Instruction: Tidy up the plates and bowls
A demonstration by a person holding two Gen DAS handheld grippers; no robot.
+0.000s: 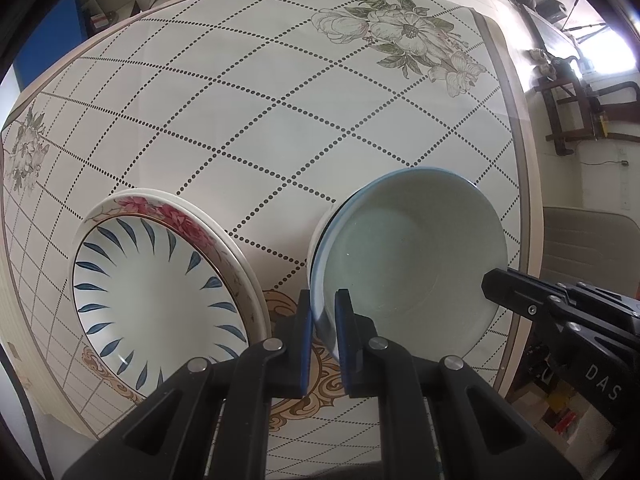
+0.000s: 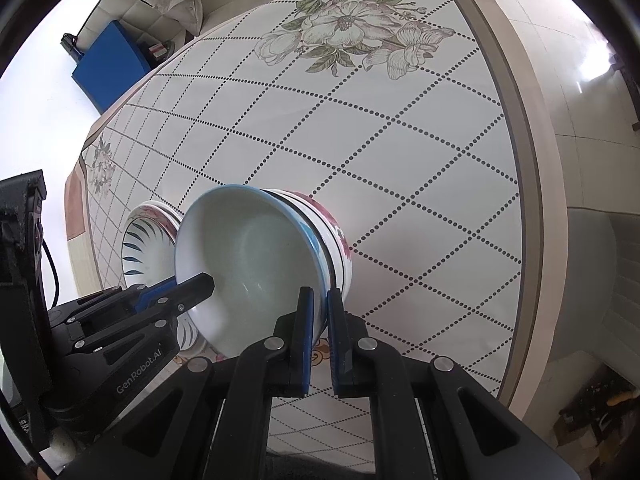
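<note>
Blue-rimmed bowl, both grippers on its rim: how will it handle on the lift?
The blue-rimmed bowl looks glazed, so probably slippery in the left gripper and right gripper, each pinching only thin rim. Likely rigid but chip-prone. It sits nested in the floral bowl, which may drag along.

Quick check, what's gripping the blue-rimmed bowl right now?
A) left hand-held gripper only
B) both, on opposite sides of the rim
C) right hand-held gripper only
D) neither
B: the left hand-held gripper and the right hand-held gripper each pinch the rim of the blue-rimmed bowl, on opposite sides.
</note>
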